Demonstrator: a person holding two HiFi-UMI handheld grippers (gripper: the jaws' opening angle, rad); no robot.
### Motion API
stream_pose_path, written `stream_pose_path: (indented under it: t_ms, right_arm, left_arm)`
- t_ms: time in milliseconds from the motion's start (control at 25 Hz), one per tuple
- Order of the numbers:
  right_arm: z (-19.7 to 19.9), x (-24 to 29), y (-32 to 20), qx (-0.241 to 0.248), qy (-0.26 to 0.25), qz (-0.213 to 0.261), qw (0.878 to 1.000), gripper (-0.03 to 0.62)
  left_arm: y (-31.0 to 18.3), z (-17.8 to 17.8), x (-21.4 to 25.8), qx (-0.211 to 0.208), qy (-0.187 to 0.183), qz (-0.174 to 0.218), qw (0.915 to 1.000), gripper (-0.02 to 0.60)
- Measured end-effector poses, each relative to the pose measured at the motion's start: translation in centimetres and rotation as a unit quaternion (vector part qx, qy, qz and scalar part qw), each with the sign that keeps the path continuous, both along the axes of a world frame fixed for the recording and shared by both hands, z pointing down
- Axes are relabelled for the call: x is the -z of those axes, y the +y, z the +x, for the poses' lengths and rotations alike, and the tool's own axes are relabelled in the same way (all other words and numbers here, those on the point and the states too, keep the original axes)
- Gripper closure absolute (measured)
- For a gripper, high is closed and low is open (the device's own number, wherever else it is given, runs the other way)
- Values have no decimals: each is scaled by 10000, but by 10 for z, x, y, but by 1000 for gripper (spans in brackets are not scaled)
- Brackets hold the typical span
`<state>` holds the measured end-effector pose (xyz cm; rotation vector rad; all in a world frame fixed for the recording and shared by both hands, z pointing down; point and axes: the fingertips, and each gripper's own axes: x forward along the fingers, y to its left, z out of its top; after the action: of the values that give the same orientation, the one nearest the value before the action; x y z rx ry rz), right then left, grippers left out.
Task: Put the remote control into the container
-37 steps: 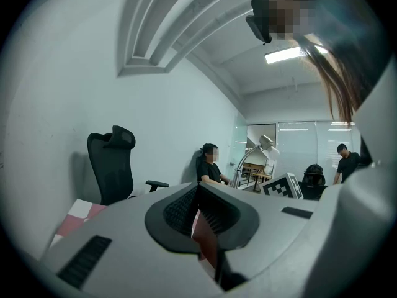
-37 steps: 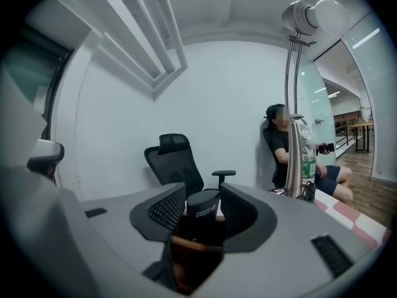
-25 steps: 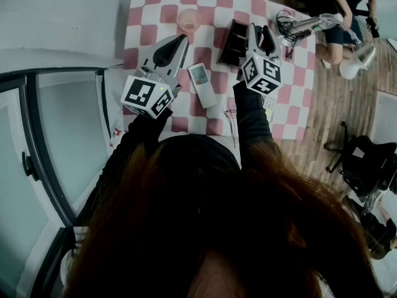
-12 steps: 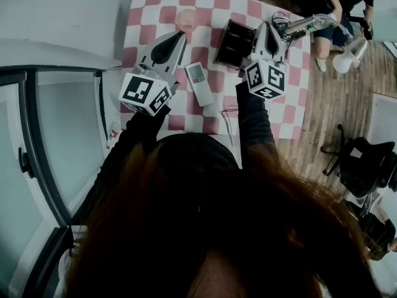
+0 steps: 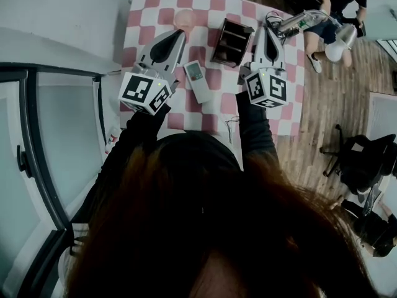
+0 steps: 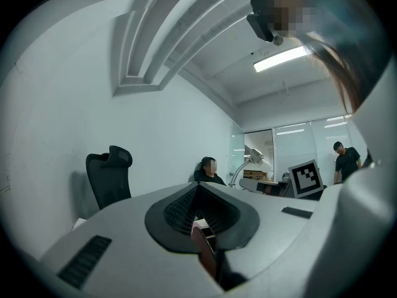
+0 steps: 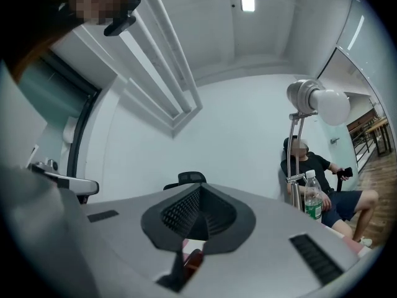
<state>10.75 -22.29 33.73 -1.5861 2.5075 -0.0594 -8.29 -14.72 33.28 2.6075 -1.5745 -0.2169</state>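
While both hover above table | left gripper jaws closed, empty; right gripper same

The person is wearing a dark long-sleeved top. The left sleeve and the right sleeve are extending out from the reddish-brown hair. Ahead of the hair, to its left, the left claw is showing a light grey tapered shell around a black, ribbed, teardrop-shaped inset. Ahead of the hair, to its right, the right claw is showing the same grey shell and black inset. Each claw is carrying a white cube printed with black square markers at the end nearer the hair: the left cube and the right cube. Dark slotted strips are marking the shells.
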Motion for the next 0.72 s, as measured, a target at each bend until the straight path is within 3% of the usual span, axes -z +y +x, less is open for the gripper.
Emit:
stream_pose_path:
  t_ms: [720]
  right_arm:
    - [-27,10,76,574,115,-23,9983,577]
  left_arm:
    - [25,-5,-1,238,-388,168,9988,574]
